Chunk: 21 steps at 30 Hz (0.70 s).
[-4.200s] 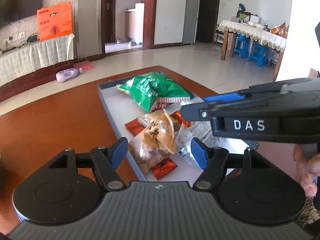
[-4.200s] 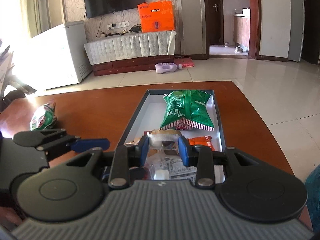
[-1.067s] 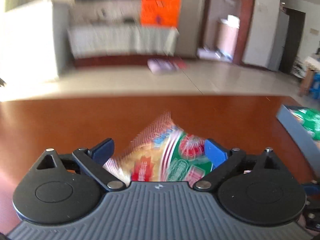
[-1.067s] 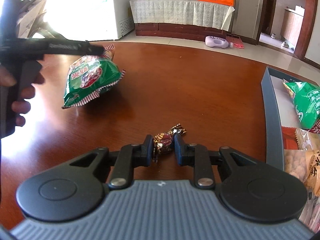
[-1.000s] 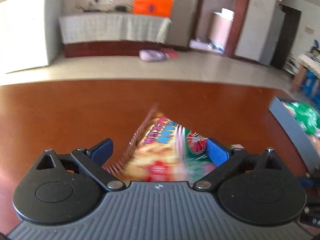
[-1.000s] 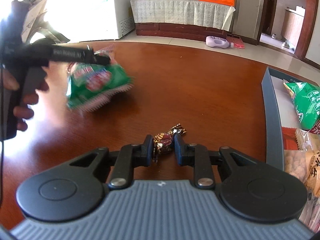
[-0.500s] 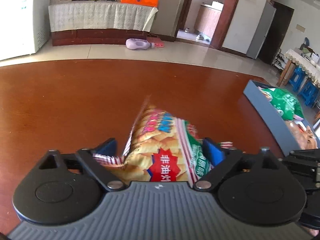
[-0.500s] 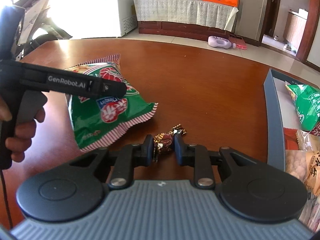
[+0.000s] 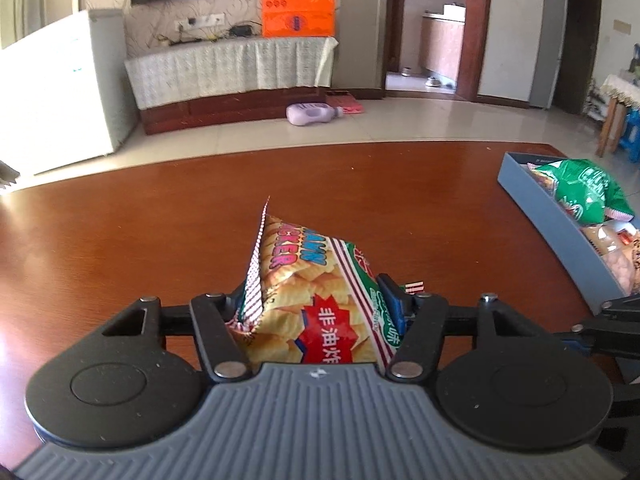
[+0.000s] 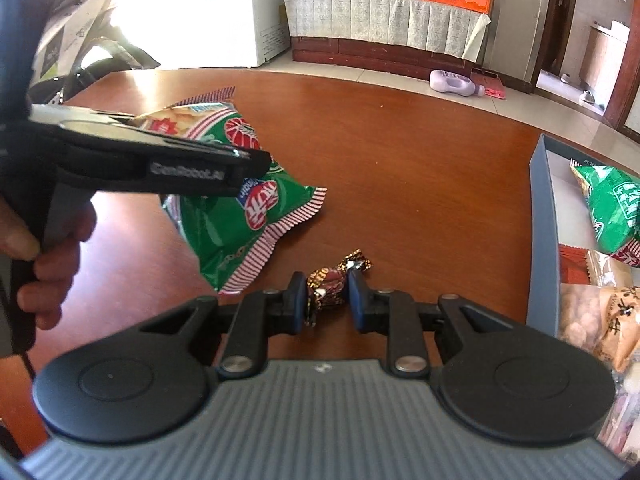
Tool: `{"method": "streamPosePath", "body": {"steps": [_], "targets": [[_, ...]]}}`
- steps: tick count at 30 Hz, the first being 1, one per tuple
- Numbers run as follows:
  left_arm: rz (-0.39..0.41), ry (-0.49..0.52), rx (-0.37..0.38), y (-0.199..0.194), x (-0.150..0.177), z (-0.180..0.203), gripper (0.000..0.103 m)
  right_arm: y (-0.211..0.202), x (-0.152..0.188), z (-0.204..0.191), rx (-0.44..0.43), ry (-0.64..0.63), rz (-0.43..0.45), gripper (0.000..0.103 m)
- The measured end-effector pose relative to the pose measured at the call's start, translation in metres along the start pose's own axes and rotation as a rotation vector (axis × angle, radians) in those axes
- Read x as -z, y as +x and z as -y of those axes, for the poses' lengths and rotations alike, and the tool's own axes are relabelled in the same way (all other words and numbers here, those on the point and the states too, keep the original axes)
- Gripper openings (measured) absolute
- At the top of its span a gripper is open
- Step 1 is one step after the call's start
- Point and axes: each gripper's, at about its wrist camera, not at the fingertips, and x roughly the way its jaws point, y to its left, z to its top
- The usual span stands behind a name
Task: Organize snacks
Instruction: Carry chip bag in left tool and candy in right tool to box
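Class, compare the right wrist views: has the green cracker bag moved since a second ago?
Yes. The green cracker bag, held by the left hand-held gripper, has come nearer the wrapped candy and the tray.

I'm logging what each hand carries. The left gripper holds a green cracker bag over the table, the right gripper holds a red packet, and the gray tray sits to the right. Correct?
One slip: the right gripper holds a small brown foil-wrapped candy, not a red packet, as the right wrist view shows. The left gripper does hold the cracker bag over the table, with the gray tray to the right.
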Motion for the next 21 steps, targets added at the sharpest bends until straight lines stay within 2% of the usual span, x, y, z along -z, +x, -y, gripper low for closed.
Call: {"method": "streamPosePath", "body": {"steps": [5,12,21], "targets": [[0.012,0.005,-0.074,-0.007,0.002,0.022,0.065,-0.015,0.003,0.01,-0.005,0.014,0.021,0.026],[0.004,-0.06,-0.126,-0.015,0.002,0.031,0.064,-0.035,0.006,0.026,-0.021,0.043,0.053,0.026],[0.017,-0.079,-0.134,-0.022,-0.012,0.046,0.062,-0.07,0.006,0.045,-0.043,0.08,0.126,0.026]]}}
